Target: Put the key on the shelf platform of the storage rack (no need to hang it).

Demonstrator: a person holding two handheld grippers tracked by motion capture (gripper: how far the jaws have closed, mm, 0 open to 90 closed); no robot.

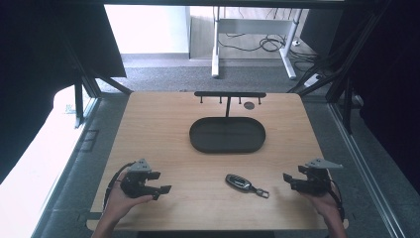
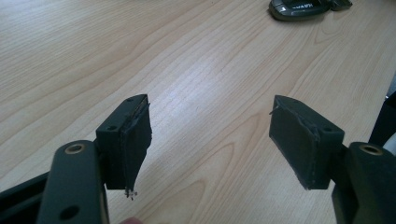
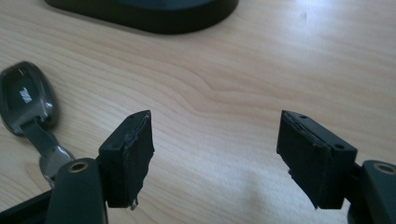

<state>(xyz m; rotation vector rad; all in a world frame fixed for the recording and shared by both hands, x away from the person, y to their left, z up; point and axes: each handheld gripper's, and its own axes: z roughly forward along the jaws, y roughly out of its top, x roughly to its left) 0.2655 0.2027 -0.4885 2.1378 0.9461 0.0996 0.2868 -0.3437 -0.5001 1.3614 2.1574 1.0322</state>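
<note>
So I had my left tongs (image 1: 159, 182) low at the near left of the table (image 1: 158, 129), jaws spread wide with nothing in them. My right tongs (image 1: 288, 179) sat at the near right, also spread wide and empty. The car key fob (image 1: 238, 182) lay flat on the wood between the two, a bit closer to the right ones. Behind it sat the dark oval tray (image 1: 227, 135) with its little hook rack (image 1: 230, 94).

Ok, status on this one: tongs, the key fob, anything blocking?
Left tongs open, empty. Right tongs open, empty. Key fob flat on table between them, untouched. Black tray behind it, nothing in the way.
</note>
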